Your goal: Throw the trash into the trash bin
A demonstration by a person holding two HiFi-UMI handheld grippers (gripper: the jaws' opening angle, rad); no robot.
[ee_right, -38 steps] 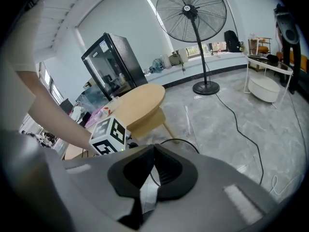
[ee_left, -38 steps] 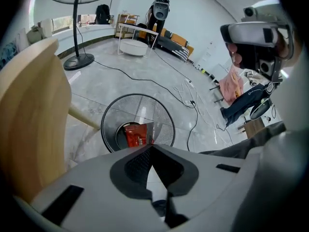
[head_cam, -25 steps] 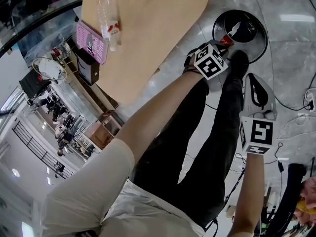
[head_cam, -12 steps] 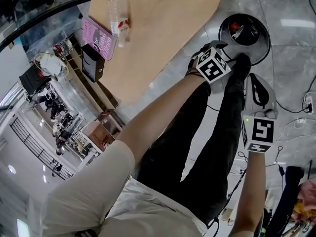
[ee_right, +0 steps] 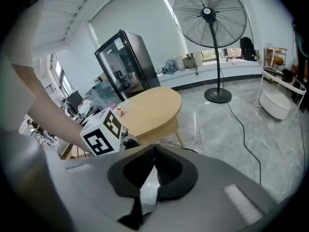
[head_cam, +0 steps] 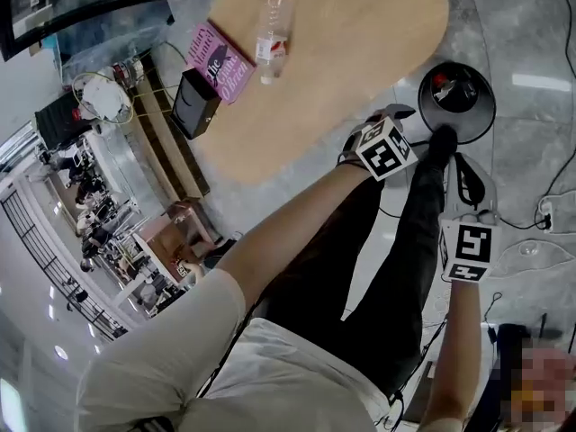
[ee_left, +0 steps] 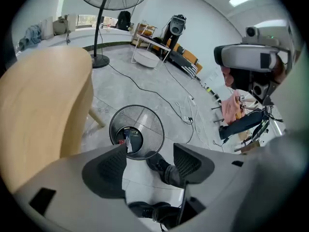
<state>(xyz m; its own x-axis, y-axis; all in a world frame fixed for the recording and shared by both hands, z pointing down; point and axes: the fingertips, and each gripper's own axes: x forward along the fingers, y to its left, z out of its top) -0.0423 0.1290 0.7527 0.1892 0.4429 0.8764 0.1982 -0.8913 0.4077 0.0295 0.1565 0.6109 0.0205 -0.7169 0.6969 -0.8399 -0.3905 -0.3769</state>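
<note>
Since a second ago the left gripper (ee_left: 149, 151) has come up and away from the trash bin (ee_left: 136, 132). Its fingers (ee_left: 108, 170) have just been opening and now stand released, with nothing between them. Through the gap I see only floor and the person's dark shoe (ee_left: 164, 169). A second ago a red scrap sat at those fingertips by the bin's rim; now the trash (ee_left: 126, 138), a small red and white bundle, lies at the bottom of the bin.

The bin is black mesh and stands on the floor, just off the rounded end of the bench (head_cam: 360, 25), with the shoe touching its near side in the head view. The right gripper (ee_right: 154, 153) hangs beside the person's leg, well apart from the bin. Its fingers are clenched together, and I can see nothing gripped between them.

On the bench, a clear bottle (head_cam: 273, 36) with a red label lies on its side near the left edge. A pink box (head_cam: 220, 61) sits just beside it, right at that edge. The bottle and the box are in the same places on the bench as before.
</note>
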